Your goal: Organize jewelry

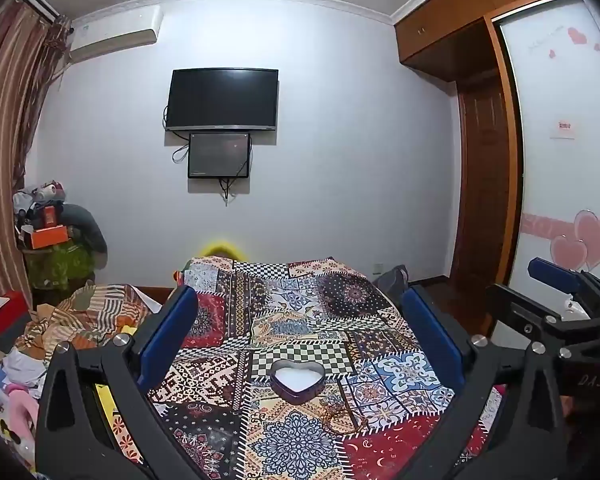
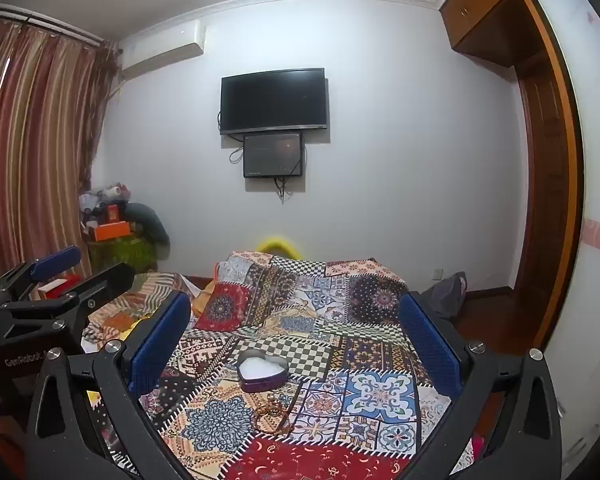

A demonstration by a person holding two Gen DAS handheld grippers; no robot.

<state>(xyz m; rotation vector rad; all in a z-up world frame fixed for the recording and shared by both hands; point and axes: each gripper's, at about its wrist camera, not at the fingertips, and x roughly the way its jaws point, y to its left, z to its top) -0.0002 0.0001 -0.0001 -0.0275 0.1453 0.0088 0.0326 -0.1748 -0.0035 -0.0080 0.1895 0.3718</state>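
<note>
- On the patchwork cloth [image 1: 300,320] sits a heart-shaped tin [image 1: 297,376], lid off, white inside.
- Just in front of it lies a thin bracelet [image 2: 270,416].
- Left gripper [image 1: 300,332] and right gripper [image 2: 296,332] both hover spread wide, holding nothing.

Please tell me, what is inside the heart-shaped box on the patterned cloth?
The heart-shaped box is open and shows only a white lining or padding; no jewelry is visible in it. Its near wall hides part of the bottom. A beaded string lies on the patterned cloth in front of it.
</note>
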